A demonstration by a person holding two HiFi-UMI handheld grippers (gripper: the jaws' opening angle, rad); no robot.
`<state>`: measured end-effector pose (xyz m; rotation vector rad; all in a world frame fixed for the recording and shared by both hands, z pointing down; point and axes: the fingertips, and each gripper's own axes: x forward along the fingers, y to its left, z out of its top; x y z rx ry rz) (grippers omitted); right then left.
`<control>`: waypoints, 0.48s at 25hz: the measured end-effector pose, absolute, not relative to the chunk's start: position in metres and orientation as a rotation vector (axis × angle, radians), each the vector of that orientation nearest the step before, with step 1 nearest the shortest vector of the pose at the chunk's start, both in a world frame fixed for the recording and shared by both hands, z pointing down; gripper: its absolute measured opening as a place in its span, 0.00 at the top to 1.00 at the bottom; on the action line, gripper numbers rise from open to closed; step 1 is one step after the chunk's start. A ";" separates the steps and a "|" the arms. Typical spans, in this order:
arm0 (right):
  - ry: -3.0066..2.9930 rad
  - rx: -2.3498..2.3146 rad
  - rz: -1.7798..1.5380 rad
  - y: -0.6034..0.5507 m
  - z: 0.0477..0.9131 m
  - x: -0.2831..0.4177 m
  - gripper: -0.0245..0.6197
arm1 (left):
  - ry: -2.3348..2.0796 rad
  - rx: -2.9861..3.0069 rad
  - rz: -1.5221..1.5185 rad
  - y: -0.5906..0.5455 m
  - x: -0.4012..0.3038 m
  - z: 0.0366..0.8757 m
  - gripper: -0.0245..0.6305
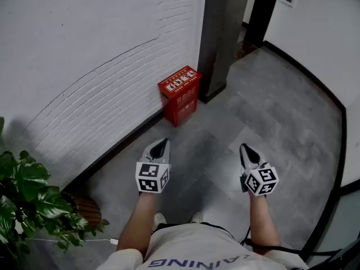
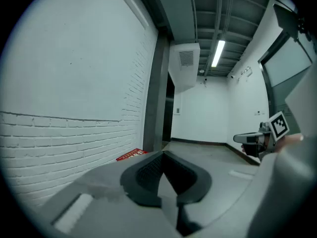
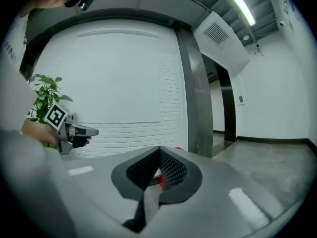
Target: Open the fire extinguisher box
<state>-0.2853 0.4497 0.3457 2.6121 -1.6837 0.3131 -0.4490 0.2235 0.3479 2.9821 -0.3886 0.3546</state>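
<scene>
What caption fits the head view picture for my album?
Left gripper and right gripper, both shut, point toward a closed red fire extinguisher box by the white brick wall.

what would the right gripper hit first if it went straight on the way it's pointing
Probably the red fire extinguisher box, seen in line with the right gripper; nothing stands between, though depth is unclear.

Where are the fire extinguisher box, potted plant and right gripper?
fire extinguisher box (image 1: 180, 82): head view, middle of its red lid.
potted plant (image 1: 32, 180): head view, a large green leaf.
right gripper (image 1: 246, 148): head view, its closed tips.
</scene>
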 end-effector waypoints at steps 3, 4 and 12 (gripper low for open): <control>-1.696 2.618 0.321 0.466 0.350 -0.263 0.96 | -0.405 2.994 0.346 0.238 -0.428 0.344 0.95; -1.697 2.620 0.322 0.470 0.352 -0.255 0.96 | -0.406 2.998 0.340 0.242 -0.422 0.343 0.95; -1.731 2.620 0.366 0.457 0.374 -0.199 0.96 | -0.430 3.000 0.372 0.233 -0.367 0.355 0.95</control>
